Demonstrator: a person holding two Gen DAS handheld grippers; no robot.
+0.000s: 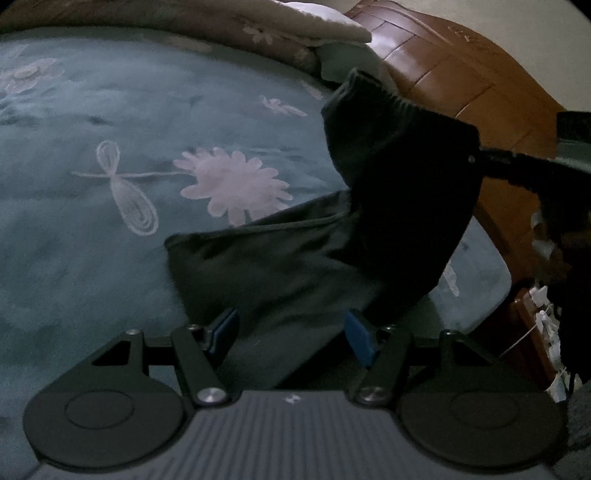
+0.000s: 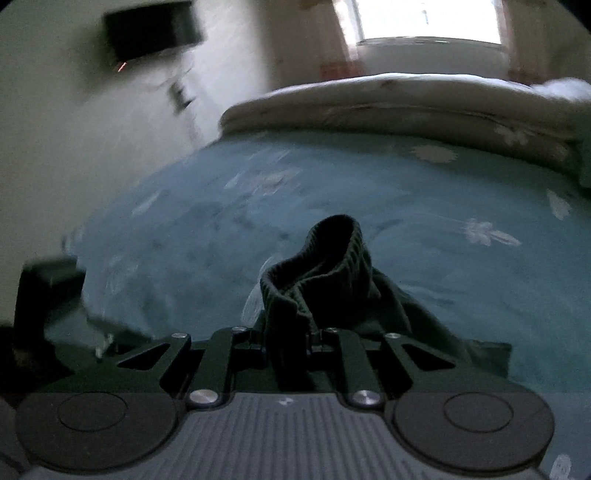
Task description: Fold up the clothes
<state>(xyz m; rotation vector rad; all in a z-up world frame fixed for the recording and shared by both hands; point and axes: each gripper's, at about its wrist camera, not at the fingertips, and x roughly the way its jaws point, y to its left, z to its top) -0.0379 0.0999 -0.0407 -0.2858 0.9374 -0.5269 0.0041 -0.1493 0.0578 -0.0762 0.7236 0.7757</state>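
Pinching a dark garment's (image 2: 332, 280) ribbed cuff, right tongs (image 2: 286, 338) clamp; left tongs (image 1: 291, 332) gape empty over it.

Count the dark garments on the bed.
1. The dark garment lies on the blue bedspread near the bed's edge; its ribbed cuff is pinched in the right gripper. More may be hidden outside both views.

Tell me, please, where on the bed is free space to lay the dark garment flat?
The teal flowered bedspread lies bare between the dark ribbed-cuff garment and the folded beige quilt. It is crowded beside the brown wooden headboard, where the right gripper lifts the cuff.
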